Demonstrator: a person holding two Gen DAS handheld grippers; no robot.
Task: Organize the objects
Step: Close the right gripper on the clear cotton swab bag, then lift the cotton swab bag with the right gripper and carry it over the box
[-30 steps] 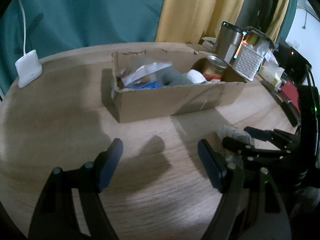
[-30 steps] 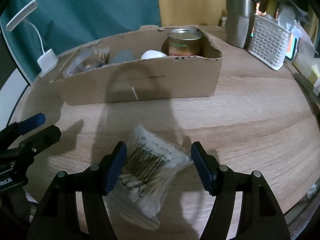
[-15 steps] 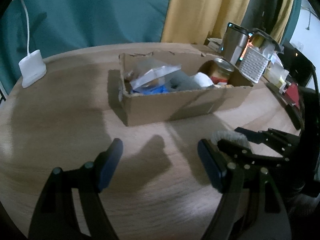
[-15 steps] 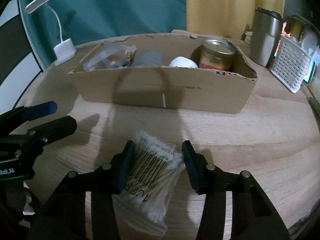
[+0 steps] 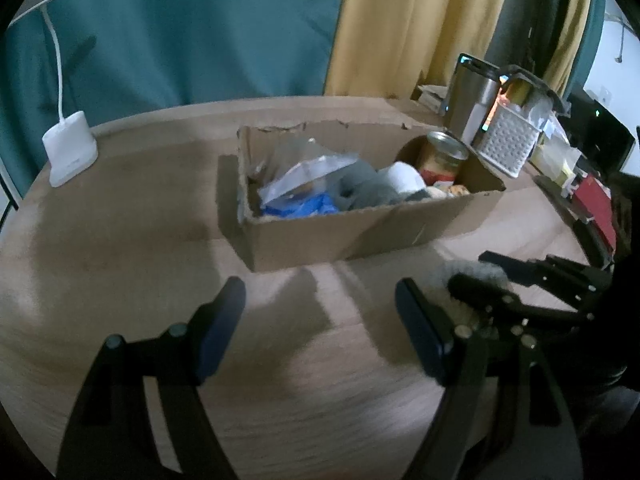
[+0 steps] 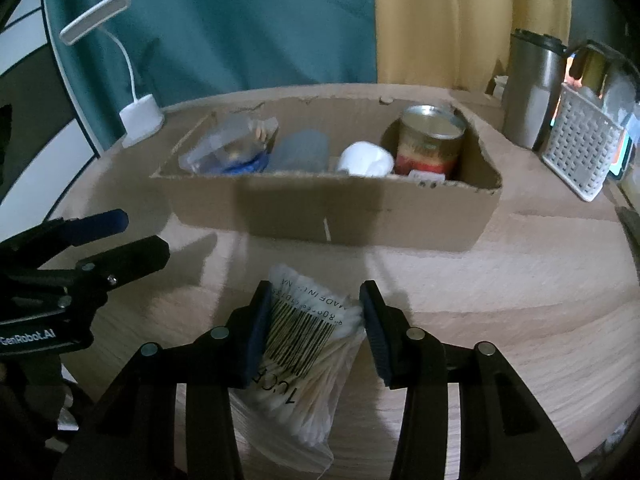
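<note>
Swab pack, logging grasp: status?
Right gripper just closed, shut on swab pack. Left gripper open, empty. Path to box clear.

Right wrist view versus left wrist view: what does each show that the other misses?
Only the right wrist view shows the bag of cotton swabs in full, barcode up, with the right gripper closing on it, pads pressing its sides. Only the left wrist view shows the left gripper head-on, open over bare table, and a red item at the far right. Both show the cardboard box, the can in it, the white lamp and the white basket.
</note>
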